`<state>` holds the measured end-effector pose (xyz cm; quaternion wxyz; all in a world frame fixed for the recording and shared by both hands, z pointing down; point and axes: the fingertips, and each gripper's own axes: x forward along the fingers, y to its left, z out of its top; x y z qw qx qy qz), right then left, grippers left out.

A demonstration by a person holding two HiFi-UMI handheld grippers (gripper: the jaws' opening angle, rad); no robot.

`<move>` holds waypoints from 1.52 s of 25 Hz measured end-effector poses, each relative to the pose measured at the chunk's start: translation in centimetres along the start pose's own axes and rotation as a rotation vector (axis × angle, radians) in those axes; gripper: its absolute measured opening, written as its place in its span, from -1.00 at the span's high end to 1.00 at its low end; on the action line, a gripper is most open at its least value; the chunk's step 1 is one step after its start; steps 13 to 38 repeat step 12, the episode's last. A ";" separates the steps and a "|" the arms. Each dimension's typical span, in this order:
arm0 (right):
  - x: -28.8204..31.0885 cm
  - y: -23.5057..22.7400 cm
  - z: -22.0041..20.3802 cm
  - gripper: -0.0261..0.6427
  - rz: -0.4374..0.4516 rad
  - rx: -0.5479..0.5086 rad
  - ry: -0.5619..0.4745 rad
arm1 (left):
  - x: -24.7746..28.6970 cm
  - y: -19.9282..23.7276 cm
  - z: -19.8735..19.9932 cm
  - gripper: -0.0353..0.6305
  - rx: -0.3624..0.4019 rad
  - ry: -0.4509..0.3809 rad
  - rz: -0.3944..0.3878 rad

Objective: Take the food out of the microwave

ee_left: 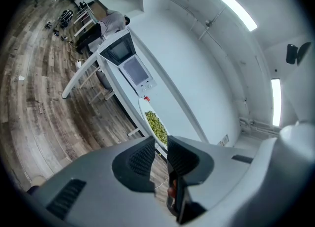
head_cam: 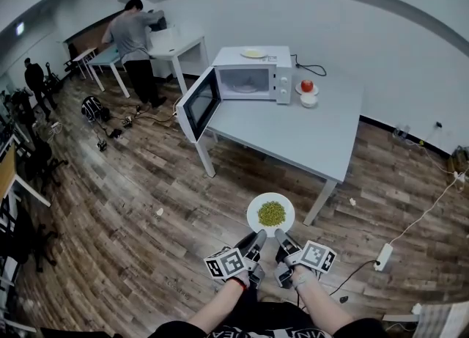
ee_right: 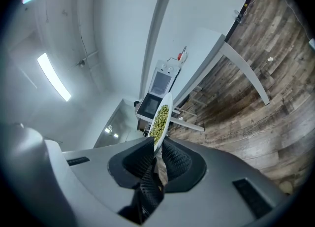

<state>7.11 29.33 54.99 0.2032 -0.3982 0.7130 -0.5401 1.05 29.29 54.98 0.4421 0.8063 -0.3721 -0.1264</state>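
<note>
Holding the plate (head_cam: 253,212) clear of the microwave (head_cam: 245,80) at twelve o'clock, we have the food out. Left gripper (head_cam: 257,238) and right gripper (head_cam: 281,236) clamp its rim; setting it down seems all that is left.

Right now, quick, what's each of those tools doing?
Left tool: closed on the rim of the white plate of green peas.
Right tool: closed on the same plate's rim.
</note>
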 end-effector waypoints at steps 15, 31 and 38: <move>-2.2 -0.9 0.8 0.73 -0.027 -0.014 0.007 | 0.6 -1.1 -2.2 0.64 -0.019 0.030 -0.007; -2.2 -0.9 0.8 0.73 -0.027 -0.014 0.007 | 0.6 -1.1 -2.2 0.64 -0.019 0.030 -0.007; -2.2 -0.9 0.8 0.73 -0.027 -0.014 0.007 | 0.6 -1.1 -2.2 0.64 -0.019 0.030 -0.007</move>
